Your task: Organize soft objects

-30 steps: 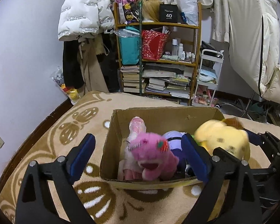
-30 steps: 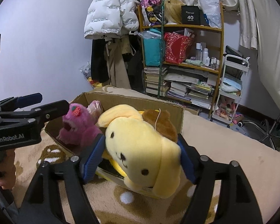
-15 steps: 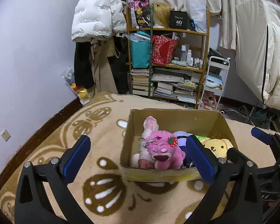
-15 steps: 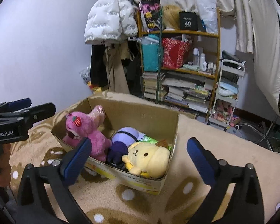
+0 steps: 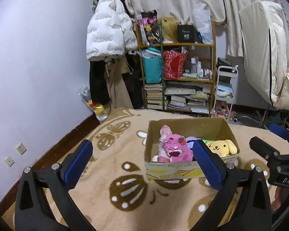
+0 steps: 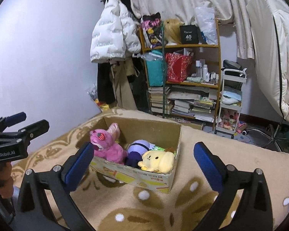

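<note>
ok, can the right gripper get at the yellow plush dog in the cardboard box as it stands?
Probably yes: right gripper is open and empty, the yellow plush dog lies uncovered on top at the open cardboard box's near corner.

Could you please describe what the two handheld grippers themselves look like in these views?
Both the left gripper and the right gripper have matte black angular finger arms studded with silver bolt heads, each tipped with a ribbed blue pad. The left unit's body carries white "GenRobot.AI" lettering; the right's shows "DAS". A bare hand grips the left handle.

A pale lilac wall (image 5: pixel 38 67) meets a cluttered wooden bookshelf (image 5: pixel 176 77), with a beige patterned carpet (image 5: pixel 109 173) below.
</note>
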